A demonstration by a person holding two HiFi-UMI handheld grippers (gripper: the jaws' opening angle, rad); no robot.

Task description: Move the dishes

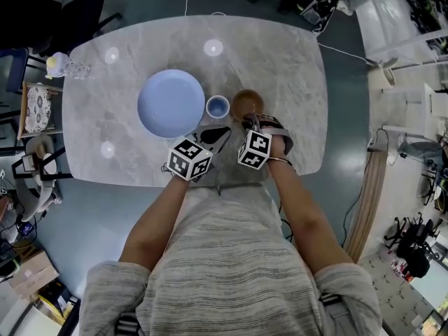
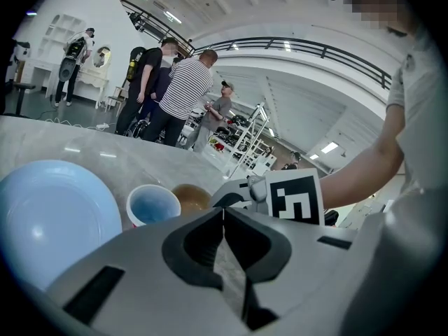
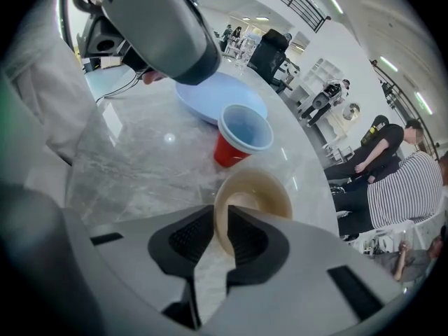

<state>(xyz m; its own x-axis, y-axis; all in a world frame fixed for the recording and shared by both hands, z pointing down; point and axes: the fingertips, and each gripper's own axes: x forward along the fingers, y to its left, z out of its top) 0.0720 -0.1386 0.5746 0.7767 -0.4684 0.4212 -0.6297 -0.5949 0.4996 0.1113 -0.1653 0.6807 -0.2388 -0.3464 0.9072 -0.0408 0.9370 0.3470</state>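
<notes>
A grey marble bench (image 1: 280,82) with rounded corners carries three dishes in a row, nearer its near edge than its far one. The light-blue plate (image 1: 171,103) lies left of the middle. The left gripper (image 2: 224,212) hovers over the near edge, its fingers pressed together with nothing between them. The right gripper (image 3: 219,219) points steeply down, its fingers narrowly apart on either side of the tan bowl's (image 3: 253,194) near rim. A red cup with a blue inside (image 3: 241,137) stands upright between plate and bowl, just beside each.
</notes>
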